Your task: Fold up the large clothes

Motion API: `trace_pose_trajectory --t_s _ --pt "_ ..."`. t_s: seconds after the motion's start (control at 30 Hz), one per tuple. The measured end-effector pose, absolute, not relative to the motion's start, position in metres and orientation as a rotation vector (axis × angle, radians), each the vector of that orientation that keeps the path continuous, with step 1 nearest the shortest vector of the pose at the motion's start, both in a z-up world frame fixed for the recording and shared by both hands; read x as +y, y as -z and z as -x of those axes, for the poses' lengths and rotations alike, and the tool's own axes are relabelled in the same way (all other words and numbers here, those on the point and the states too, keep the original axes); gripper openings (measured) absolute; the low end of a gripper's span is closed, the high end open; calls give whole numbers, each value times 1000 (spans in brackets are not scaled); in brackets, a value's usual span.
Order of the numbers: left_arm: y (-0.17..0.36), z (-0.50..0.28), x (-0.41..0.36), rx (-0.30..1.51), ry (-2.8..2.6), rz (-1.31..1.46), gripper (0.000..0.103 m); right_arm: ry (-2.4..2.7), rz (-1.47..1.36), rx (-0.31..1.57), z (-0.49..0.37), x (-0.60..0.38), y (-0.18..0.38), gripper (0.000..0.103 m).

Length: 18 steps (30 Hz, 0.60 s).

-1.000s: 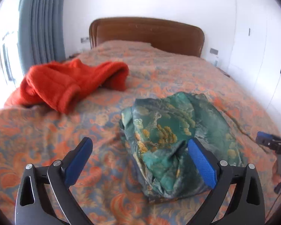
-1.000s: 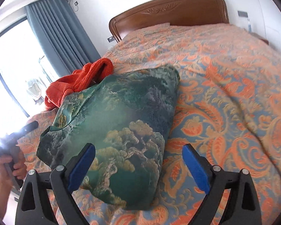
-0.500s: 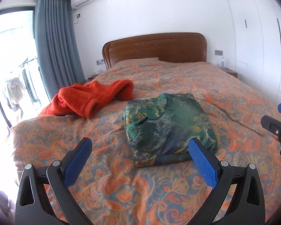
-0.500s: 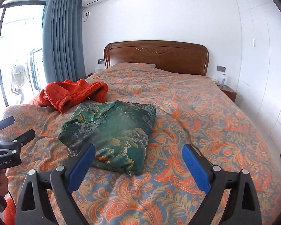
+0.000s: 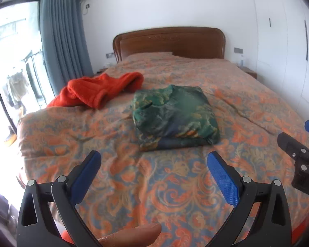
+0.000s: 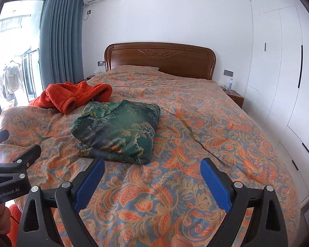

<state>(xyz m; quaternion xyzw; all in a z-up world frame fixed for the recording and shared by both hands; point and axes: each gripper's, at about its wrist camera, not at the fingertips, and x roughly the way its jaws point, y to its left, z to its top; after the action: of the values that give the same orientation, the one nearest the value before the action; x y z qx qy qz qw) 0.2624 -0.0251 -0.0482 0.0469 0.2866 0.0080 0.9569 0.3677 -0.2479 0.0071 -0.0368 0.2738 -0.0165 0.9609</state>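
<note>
A: Left wrist view?
B: My left gripper has its jaws wide apart, empty. Folded green garment lies ahead on the patterned bedspread, long axis running away from me; orange robe unfolded, beyond-left.

A: Right wrist view?
B: My right gripper likewise spread, empty. Green garment ahead-left, robe further left, so I judge the left nearer. Headboard, curtain behind.

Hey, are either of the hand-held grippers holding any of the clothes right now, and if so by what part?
Nothing is held. The left hand-held gripper and right hand-held gripper are both open and empty; the folded green garment lies on the bed.
</note>
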Motion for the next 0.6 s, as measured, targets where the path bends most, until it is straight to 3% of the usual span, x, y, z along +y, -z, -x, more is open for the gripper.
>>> trace_pose_trajectory --t_s 0.17,0.23,0.6 --pt "46 -250 -25 645 11 -64 103 -2 64 612 -349 -241 -11 97" --pt "43 -247 -24 644 2 -66 103 -2 63 630 -344 -240 -12 103" --pt "29 -238 -21 641 -15 -70 103 7 85 631 -332 -227 -25 103"
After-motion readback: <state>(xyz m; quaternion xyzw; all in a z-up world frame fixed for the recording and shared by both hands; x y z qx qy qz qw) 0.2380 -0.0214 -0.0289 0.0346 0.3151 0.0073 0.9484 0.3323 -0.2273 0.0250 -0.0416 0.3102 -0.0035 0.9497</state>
